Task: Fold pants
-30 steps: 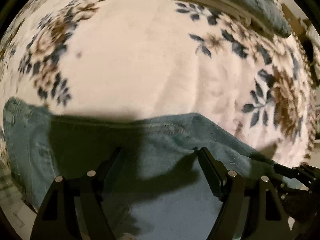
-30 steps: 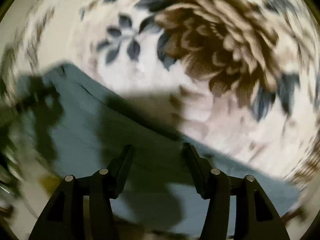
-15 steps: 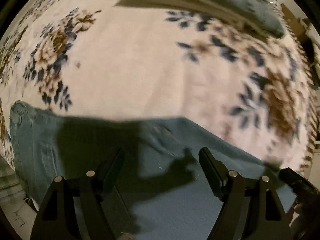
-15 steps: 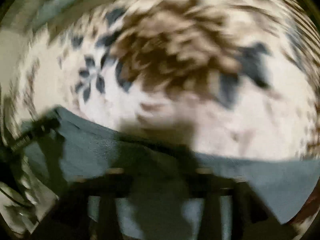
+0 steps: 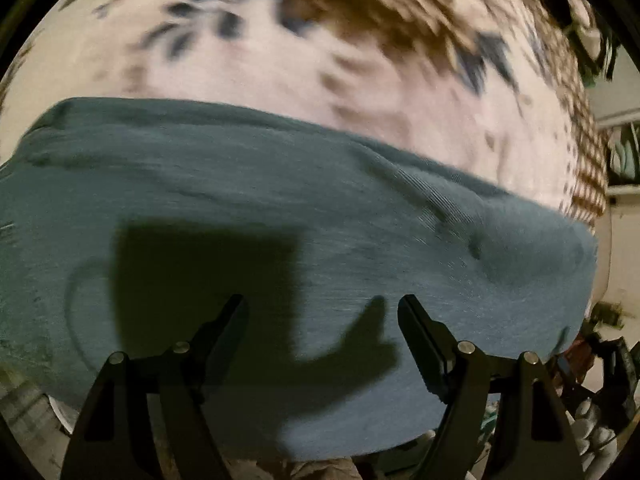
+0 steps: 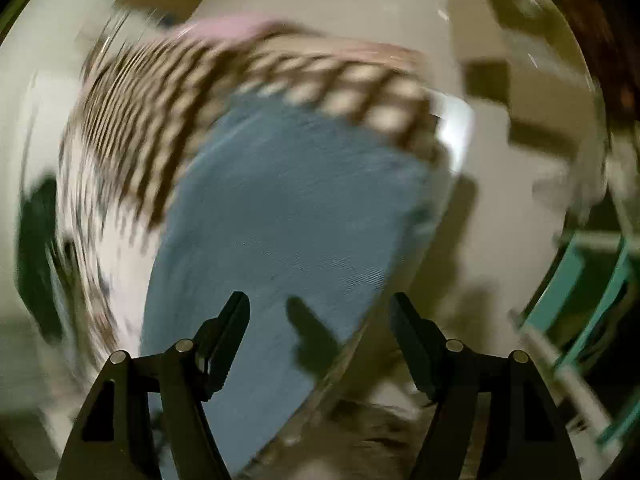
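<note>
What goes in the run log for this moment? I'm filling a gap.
step: fold pants | left gripper: open, above jeans | right gripper: open, at jeans edge | surface: floral blanket | views: blurred

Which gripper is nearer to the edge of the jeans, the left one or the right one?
Right. The right gripper hangs open directly over the side edge of the jeans. The left gripper is open above the middle of the cloth, away from any edge.

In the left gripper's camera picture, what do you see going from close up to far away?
left gripper, open, nothing between its fingers → blue pants lying flat → floral blanket beyond them.
</note>
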Tool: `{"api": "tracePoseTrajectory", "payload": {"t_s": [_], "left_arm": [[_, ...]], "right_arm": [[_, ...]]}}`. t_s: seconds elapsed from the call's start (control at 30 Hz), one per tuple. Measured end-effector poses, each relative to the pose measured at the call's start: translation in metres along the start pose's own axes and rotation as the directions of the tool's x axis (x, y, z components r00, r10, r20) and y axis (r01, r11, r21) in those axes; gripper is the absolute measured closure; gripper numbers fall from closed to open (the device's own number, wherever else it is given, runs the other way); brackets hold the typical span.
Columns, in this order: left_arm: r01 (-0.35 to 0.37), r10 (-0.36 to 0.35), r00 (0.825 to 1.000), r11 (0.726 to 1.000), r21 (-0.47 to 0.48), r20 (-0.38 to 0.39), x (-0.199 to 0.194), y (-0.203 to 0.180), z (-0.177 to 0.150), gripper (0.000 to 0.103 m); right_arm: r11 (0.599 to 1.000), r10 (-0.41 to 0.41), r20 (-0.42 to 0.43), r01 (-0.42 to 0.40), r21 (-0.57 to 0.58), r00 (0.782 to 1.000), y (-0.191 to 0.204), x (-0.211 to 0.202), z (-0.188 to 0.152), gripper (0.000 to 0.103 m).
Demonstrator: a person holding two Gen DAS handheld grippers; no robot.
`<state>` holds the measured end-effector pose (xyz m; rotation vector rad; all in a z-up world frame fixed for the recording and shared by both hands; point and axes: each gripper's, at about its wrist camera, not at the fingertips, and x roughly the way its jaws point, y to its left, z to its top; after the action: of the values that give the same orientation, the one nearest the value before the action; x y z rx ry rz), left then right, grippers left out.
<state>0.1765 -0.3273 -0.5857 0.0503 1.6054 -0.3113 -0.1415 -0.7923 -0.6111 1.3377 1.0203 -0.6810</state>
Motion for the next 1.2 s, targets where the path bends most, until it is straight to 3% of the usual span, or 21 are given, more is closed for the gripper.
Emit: {"api": "tracePoseTrajectory", "payload": {"t_s": [0.07,0.13,0.2,0.27,0.3,0.33,0.37,0.47,0.6,0.67,0.73,0.83,0.93,0.97,1.03,1.1,1.2], "left_arm": [[-0.041,0.041,0.999,0.999,0.019,-0.003,0.008,-0.015,-0.011,0.027],[-0.062,0.062,0.998,0.997,0.035,0.004,0.011,-0.028,-0.009,0.025],[-0.077,0.077,0.997,0.996,0.036,0.003,0.012,-0.040,-0.006,0.025],[-0.090,0.090,0.996,0.995,0.036,-0.005,0.013,-0.052,-0.002,0.025],[-0.092,0.092,0.996,0.995,0.037,-0.006,0.012,-0.057,0.001,0.025],[-0.097,0.097,0.995,0.994,0.041,-0.005,0.013,-0.066,0.005,0.025],[-0.102,0.102,0.995,0.994,0.048,0.000,0.014,-0.077,0.012,0.025],[-0.108,0.107,0.994,0.991,0.073,0.012,0.020,-0.111,0.018,0.025],[-0.102,0.103,0.995,0.991,0.085,-0.004,0.031,-0.138,0.013,0.025],[-0.113,0.113,0.994,0.988,0.107,0.000,0.040,-0.149,0.011,0.015],[-0.105,0.106,0.994,0.986,0.128,-0.003,0.050,-0.153,0.000,0.002],[-0.106,0.106,0.994,0.986,0.130,0.004,0.059,-0.164,-0.003,0.000],[-0.103,0.104,0.995,0.988,0.114,0.000,0.058,-0.164,-0.005,0.000],[-0.101,0.102,0.995,0.989,0.108,-0.003,0.057,-0.165,-0.005,0.000],[-0.101,0.102,0.995,0.990,0.099,-0.004,0.051,-0.160,-0.003,0.000],[-0.107,0.108,0.994,0.990,0.092,-0.003,0.050,-0.162,0.001,0.000],[-0.116,0.116,0.993,0.990,0.074,0.005,0.046,-0.164,0.005,0.000]], "right_arm": [[0.995,0.063,0.016,-0.064,0.070,0.998,-0.019,0.001,0.007,0.029],[0.993,0.073,0.039,-0.076,0.086,0.997,-0.028,0.000,0.014,0.030],[0.995,0.061,0.052,-0.065,0.074,0.997,-0.030,0.000,0.021,0.044],[0.998,0.000,0.062,-0.004,0.060,0.998,-0.023,0.010,0.018,0.070],[0.999,-0.027,0.082,0.024,0.043,0.996,-0.022,0.006,0.019,0.077],[0.998,-0.055,0.105,0.052,0.023,0.993,-0.021,0.000,0.019,0.095],[0.999,-0.049,0.127,0.049,0.004,0.991,-0.017,-0.008,0.018,0.100],[0.997,-0.028,0.149,0.037,-0.062,0.989,0.003,-0.012,0.014,0.100],[1.000,0.010,0.055,-0.009,-0.016,0.998,-0.018,0.003,0.021,0.092],[0.997,0.062,0.007,-0.062,0.044,0.998,-0.036,0.015,0.023,0.046],[0.979,0.179,-0.019,-0.176,0.102,0.984,-0.051,0.025,0.020,0.035],[0.957,0.263,-0.085,-0.248,0.152,0.961,-0.061,0.051,0.016,0.029],[0.933,0.330,-0.053,-0.317,0.172,0.942,-0.059,0.060,0.011,0.032],[0.934,0.332,-0.025,-0.324,0.149,0.943,-0.053,0.056,0.010,0.043],[0.946,0.314,0.025,-0.315,0.076,0.949,-0.035,0.043,0.005,0.048],[0.935,0.351,0.057,-0.354,0.035,0.934,-0.024,0.031,-0.001,0.058],[0.919,0.395,0.066,-0.395,-0.022,0.916,-0.007,0.022,-0.007,0.060]]}}
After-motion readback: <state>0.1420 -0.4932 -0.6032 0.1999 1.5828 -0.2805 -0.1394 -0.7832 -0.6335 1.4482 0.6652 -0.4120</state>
